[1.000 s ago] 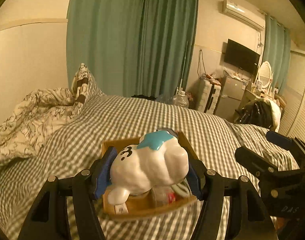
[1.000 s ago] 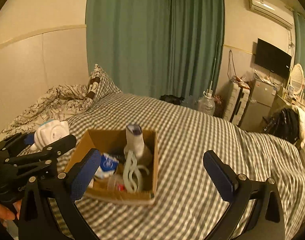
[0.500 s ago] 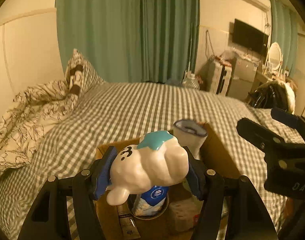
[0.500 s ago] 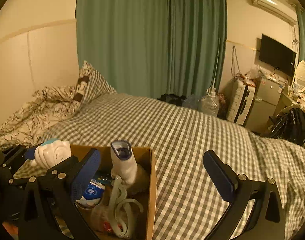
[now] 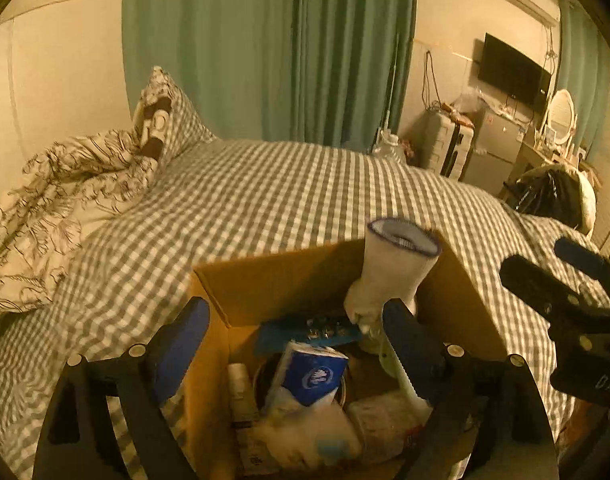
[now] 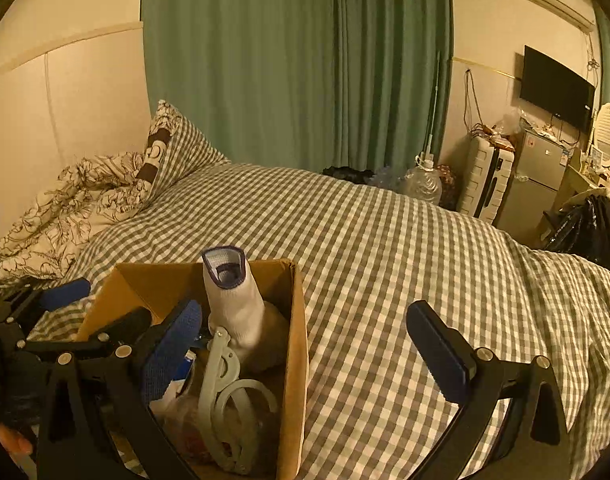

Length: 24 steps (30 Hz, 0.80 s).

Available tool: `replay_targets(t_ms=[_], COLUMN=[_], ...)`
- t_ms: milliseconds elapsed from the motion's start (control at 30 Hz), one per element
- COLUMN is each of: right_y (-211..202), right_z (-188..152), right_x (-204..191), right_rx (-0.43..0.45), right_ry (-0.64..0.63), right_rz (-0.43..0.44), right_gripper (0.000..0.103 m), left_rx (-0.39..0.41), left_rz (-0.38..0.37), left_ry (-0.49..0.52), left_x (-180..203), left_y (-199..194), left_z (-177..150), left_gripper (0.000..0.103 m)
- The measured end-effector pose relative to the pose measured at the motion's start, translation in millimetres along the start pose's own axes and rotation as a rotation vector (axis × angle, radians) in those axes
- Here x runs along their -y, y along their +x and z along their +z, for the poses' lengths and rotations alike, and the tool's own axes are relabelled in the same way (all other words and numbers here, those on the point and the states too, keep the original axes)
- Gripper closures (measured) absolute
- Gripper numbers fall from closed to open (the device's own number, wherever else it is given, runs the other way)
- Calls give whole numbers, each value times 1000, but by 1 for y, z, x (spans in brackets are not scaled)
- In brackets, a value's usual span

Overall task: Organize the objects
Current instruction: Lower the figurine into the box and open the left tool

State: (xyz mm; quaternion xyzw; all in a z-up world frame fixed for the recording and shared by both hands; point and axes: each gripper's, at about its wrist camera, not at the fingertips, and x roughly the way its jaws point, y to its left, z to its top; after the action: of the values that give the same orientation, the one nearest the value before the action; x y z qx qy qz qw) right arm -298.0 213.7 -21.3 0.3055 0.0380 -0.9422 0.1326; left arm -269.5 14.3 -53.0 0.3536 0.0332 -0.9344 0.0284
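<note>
Gingham bedding (image 6: 385, 264) covered the bed, with a floral quilt (image 5: 53, 200) bunched at its head, green curtains (image 6: 297, 60) behind and a television (image 6: 557, 88) on the far wall. Near the bed's close edge sat a cardboard box (image 5: 297, 280) holding an upright white sock (image 5: 393, 272), a blue-labelled tissue pack (image 5: 313, 376), pale scissors (image 6: 225, 392) and a blurred white toy (image 5: 305, 436) at its bottom. The left gripper (image 5: 293, 332) hung over the box with jaws wide and empty, while the right gripper (image 6: 305, 344), equally wide and empty, straddled the box's right wall beside broad bare checked cloth.
</note>
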Motion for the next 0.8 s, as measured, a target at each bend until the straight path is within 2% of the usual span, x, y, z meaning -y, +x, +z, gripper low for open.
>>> replay_targets(t_ms=[133, 233, 467, 633, 800], right_y=[-23, -53, -136, -185, -222], right_z=[10, 20, 38, 37, 21], right_x=[-1, -6, -17, -20, -18], right_rx=[31, 88, 252, 316, 353], right_ry=[8, -8, -53, -90, -119], right_rz=[2, 8, 18, -6, -36], right_gripper=[0, 0, 0, 0, 0], left_rx=[64, 134, 259, 343, 411], left_rz=[19, 35, 40, 27, 35], left_ry=[-17, -25, -16, 9, 25], left_x=[-4, -6, -1, 12, 21], left_y=[-32, -64, -137, -188, -224], left_z=[16, 26, 44, 37, 18], left_gripper=[5, 0, 0, 0, 0])
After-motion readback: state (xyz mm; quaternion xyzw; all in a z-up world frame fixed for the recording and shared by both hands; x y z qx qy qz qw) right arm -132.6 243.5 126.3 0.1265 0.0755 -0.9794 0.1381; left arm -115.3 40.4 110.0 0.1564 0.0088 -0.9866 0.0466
